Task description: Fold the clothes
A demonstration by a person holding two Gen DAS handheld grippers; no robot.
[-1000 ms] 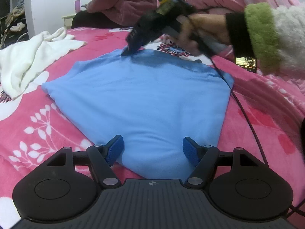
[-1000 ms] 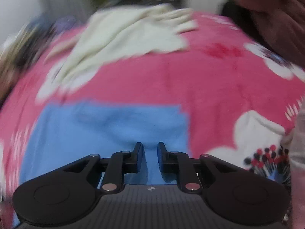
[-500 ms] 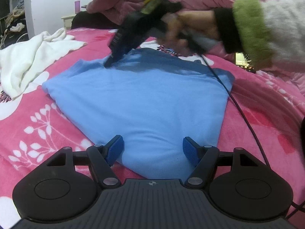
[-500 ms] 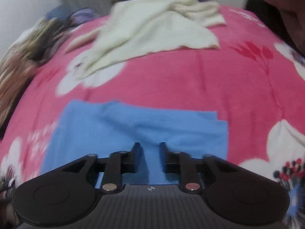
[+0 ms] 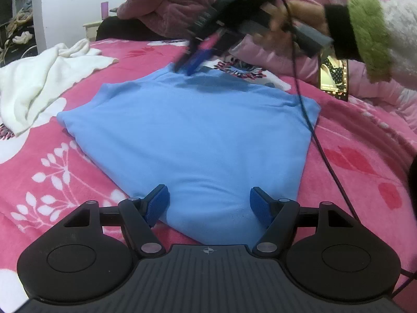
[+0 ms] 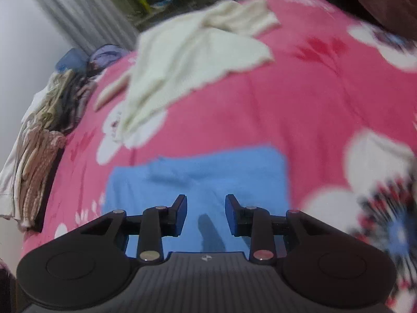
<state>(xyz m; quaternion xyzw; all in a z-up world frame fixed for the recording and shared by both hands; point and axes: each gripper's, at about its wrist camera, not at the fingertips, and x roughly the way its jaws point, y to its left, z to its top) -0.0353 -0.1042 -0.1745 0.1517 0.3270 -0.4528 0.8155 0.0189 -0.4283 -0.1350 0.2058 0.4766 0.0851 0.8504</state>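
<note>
Left wrist: blue shirt (image 5: 192, 135) lies flat, its near edge between open left tongs (image 5: 207, 204).

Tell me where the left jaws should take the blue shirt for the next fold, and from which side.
Probably the near corner of the blue shirt, which lies flat on the pink blanket pointing between the open left gripper. Come in low from the near side, so one jaw slides under the folded edge.

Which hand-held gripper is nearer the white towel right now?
Right. The right hand-held gripper sits at the blue shirt's far edge, on the side where the white towel lies. The left hand-held gripper is open at the shirt's near edge, farther from it.
</note>
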